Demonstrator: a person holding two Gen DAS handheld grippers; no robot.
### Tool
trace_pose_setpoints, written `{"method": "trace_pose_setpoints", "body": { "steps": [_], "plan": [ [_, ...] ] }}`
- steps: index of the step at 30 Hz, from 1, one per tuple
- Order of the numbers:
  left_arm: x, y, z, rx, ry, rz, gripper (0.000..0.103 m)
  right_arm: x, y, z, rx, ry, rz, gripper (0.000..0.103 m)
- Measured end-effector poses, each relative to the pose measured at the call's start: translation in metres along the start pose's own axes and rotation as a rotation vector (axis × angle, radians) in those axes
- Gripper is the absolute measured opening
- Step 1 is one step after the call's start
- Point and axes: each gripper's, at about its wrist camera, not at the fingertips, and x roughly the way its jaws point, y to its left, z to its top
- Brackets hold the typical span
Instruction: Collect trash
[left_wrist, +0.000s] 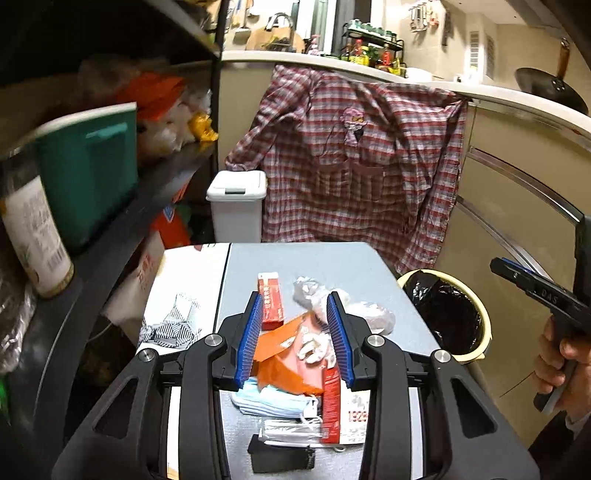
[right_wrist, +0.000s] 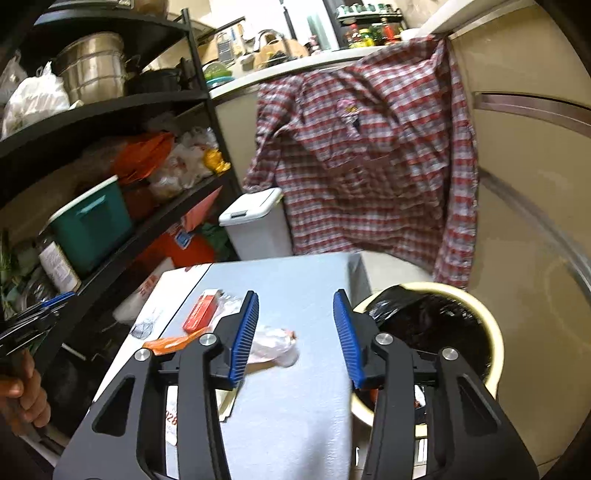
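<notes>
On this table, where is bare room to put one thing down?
Bare table: the far strip behind the red box, and the right side beside the bin. The near left is crowded: orange wrapper, face masks.

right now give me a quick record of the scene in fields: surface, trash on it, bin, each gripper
surface: grey table
trash: red box, orange wrapper, blue face masks, crumpled clear plastic
bin: cream bin with black liner, beside the table's right edge
left gripper: open above the pile, holding nothing
right gripper: open, empty, between table and bin
</notes>
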Motion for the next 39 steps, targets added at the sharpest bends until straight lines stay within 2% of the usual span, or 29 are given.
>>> {"method": "trace_pose_setpoints", "body": {
  "steps": [2,7,11,13,17,19,23,25,27,33,37,39],
  "plan": [
    [0.006,0.008,-0.004,-0.031,0.007,-0.003,0.036,0.005,0.011,-0.005,-0.014,0.011,0.019,0.037],
    [0.023,0.018,-0.012,-0.029,0.037,0.013,0.036,0.013,0.034,-0.022,0.007,0.062,0.095,0.037],
    [0.030,0.028,-0.013,-0.046,0.054,0.015,0.036,0.025,0.058,-0.040,0.029,0.139,0.172,0.039],
    [0.031,0.032,-0.011,-0.046,0.049,0.019,0.036,0.032,0.071,-0.051,0.028,0.179,0.199,0.046],
    [0.030,0.039,-0.011,-0.060,0.044,0.019,0.036,0.049,0.093,-0.075,0.016,0.253,0.208,0.048],
    [0.031,0.042,-0.010,-0.064,0.042,0.018,0.036,0.058,0.100,-0.085,0.015,0.290,0.203,0.054],
    [0.031,0.048,-0.010,-0.078,0.041,0.018,0.036,0.076,0.113,-0.104,0.032,0.368,0.209,0.056],
    [0.032,0.050,-0.011,-0.084,0.046,0.013,0.036,0.086,0.119,-0.112,0.033,0.415,0.217,0.063],
    [0.036,0.051,-0.014,-0.086,0.063,0.003,0.036,0.092,0.124,-0.118,0.032,0.447,0.204,0.064],
    [0.068,0.044,-0.032,-0.085,0.183,-0.055,0.044,0.104,0.125,-0.127,0.039,0.507,0.173,0.064],
    [0.088,0.045,-0.044,-0.117,0.244,-0.068,0.056,0.105,0.124,-0.127,0.028,0.511,0.159,0.064],
    [0.100,0.046,-0.050,-0.129,0.278,-0.068,0.056,0.103,0.121,-0.126,0.023,0.509,0.160,0.061]
  ]
}}
